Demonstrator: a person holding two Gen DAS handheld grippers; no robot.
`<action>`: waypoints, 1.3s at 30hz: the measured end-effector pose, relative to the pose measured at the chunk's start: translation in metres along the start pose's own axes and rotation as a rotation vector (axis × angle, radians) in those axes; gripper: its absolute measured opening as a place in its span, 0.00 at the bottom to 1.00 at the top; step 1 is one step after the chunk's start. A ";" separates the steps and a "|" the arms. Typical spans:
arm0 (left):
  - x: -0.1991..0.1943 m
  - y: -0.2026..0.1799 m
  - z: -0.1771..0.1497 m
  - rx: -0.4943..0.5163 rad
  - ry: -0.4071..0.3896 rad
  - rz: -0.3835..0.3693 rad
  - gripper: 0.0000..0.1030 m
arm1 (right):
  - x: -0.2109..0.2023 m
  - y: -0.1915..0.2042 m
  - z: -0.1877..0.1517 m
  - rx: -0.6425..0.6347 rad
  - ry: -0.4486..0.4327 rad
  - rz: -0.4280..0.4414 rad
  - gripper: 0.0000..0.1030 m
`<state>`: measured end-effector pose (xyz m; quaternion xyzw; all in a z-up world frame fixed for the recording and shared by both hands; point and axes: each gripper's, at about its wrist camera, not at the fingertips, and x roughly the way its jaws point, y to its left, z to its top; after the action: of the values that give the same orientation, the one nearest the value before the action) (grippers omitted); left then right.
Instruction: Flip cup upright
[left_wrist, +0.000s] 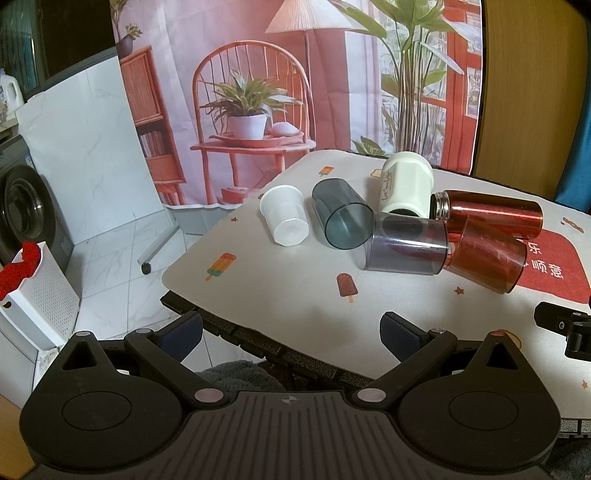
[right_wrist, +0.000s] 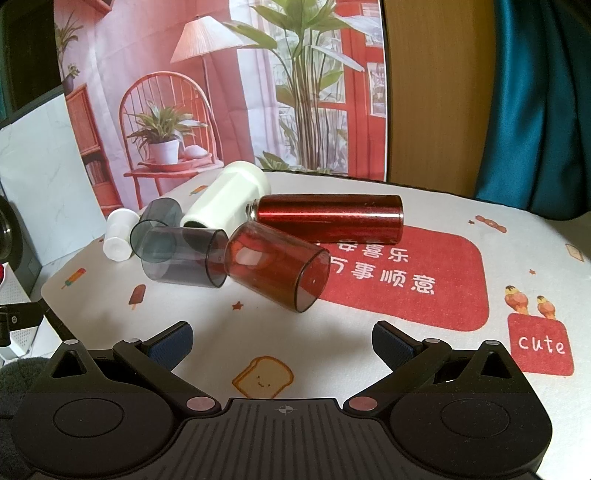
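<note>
Tongs, left (left_wrist: 291, 328) and right (right_wrist: 282, 338), hover spread wide and empty at the surface (right_wrist: 369, 354) edge. Ahead, red cup (right_wrist: 277, 271) lies sideways, touching grey cup (right_wrist: 184, 258) and bottle (right_wrist: 328, 218).

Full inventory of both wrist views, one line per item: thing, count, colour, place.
Small cup: 1, white, upside down at the table's far left.
Tumblers: 2, smoky grey see-through, on their sides; one beside the small cup, one against the red tumbler.
Red tumbler: 1, see-through red, on its side, nearest the right gripper.
Bottle: 1, metallic red, no cap, on its side behind the red tumbler.
White mug: 1, white with script, on its side at the back.
Tablecloth: 1, white with red patch, popsicle and toast prints.
Backdrop: 1, printed pink and red room scene, behind the table.
Basket: 1, white, on the floor, left.
Left gripper: fingers open, empty.
Right gripper: fingers open, empty.
</note>
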<state>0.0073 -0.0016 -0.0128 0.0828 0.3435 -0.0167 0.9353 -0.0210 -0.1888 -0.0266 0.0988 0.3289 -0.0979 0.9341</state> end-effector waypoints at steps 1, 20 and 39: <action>0.000 0.000 0.001 0.000 0.001 -0.001 1.00 | 0.000 0.000 0.000 0.000 0.000 0.000 1.00; 0.001 0.000 0.002 -0.004 0.012 -0.002 1.00 | 0.002 0.001 -0.001 0.000 0.005 0.002 1.00; 0.030 0.038 0.041 -0.137 0.051 -0.037 1.00 | 0.023 0.025 0.029 -0.209 0.004 0.098 1.00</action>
<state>0.0596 0.0299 0.0045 0.0125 0.3689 -0.0081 0.9293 0.0196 -0.1748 -0.0159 0.0169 0.3338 -0.0172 0.9423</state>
